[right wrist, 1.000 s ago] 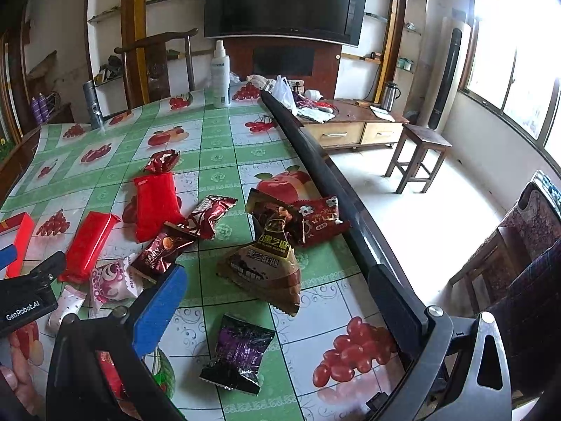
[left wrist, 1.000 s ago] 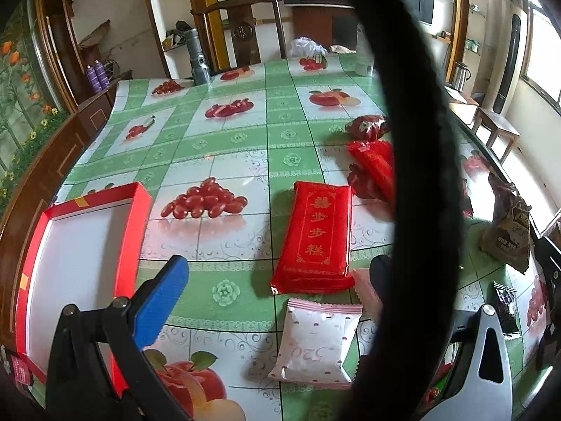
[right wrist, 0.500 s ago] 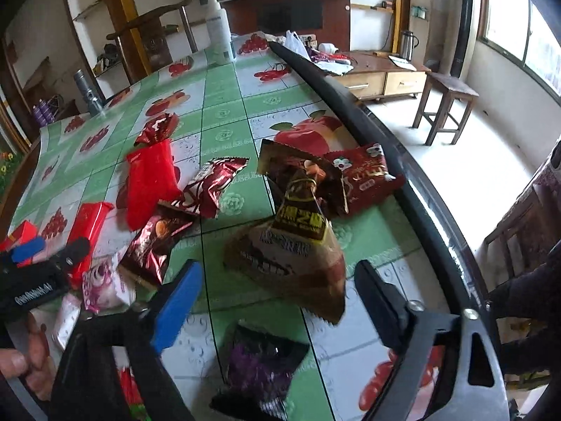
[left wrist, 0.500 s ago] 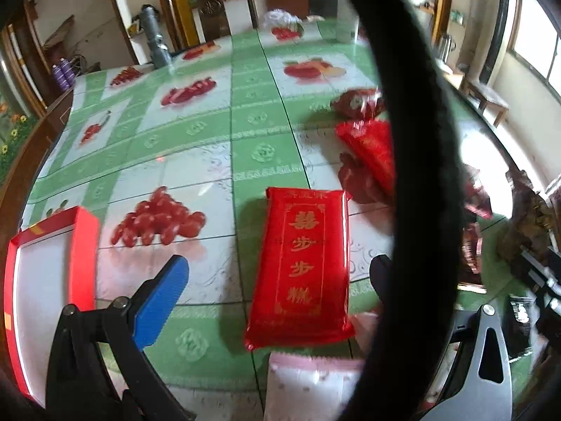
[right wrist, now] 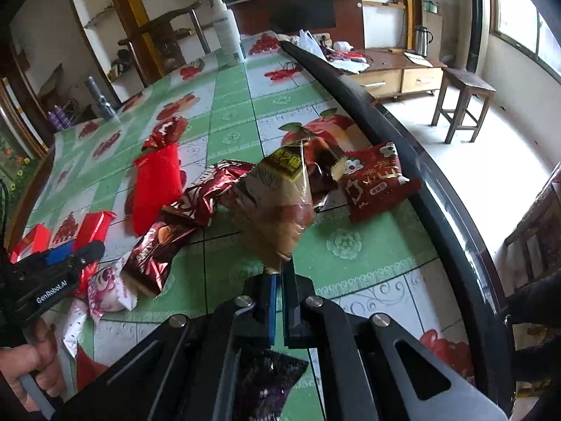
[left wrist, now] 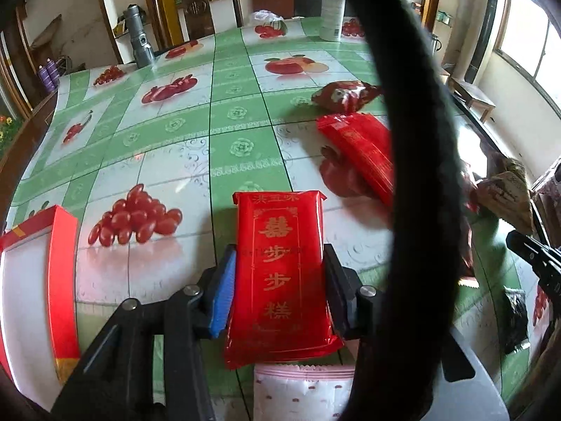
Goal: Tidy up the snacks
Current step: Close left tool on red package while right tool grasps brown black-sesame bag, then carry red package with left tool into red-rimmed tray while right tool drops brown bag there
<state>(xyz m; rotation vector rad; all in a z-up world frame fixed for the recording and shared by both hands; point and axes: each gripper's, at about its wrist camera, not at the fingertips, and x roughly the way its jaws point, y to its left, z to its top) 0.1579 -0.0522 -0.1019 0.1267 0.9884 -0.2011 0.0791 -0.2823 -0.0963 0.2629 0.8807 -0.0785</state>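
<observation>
Red cake packet [left wrist: 280, 273] lies flat on the table, long axis pointing away from the left gripper [left wrist: 278, 273], whose two fingers bracket its long sides: blue pad [left wrist: 224, 298] against the left edge, black finger [left wrist: 336, 291] against the right, closed to the packet's width and apparently gripping it. Judgement: taking it across the narrow dimension gives a firm hold on a stiff, block-shaped pack, and the open red box [left wrist: 63, 280] just to the left looks like the intended destination. A pink-and-white sachet [left wrist: 301, 389] sits directly behind the packet, touching or nearly touching its near end. On the other side, the right gripper [right wrist: 278, 310] has its fingers pressed together on the bottom tip of a tan pyramid-shaped snack bag [right wrist: 277, 203], which stands up off the table from that pinch; holding it by the sealed corner probably spares the contents. Around it remain unsorted: a red bag with white lettering [right wrist: 378, 182] near the table's dark rim, shiny maroon wrappers [right wrist: 207, 193], a flat red pouch [right wrist: 157, 182], a pink sachet [right wrist: 108, 287], and a dark purple pack [right wrist: 266, 386] under the gripper. Surface: glossy green-and-white tablecloth [left wrist: 242, 147] printed with fruit, likely slippery. Room: wooden chair [left wrist: 196, 3] and a metal flask [left wrist: 138, 42] at the far end, white bottle [right wrist: 228, 35], low cabinet [right wrist: 396, 73] and stool [right wrist: 463, 101] by the windows.
</observation>
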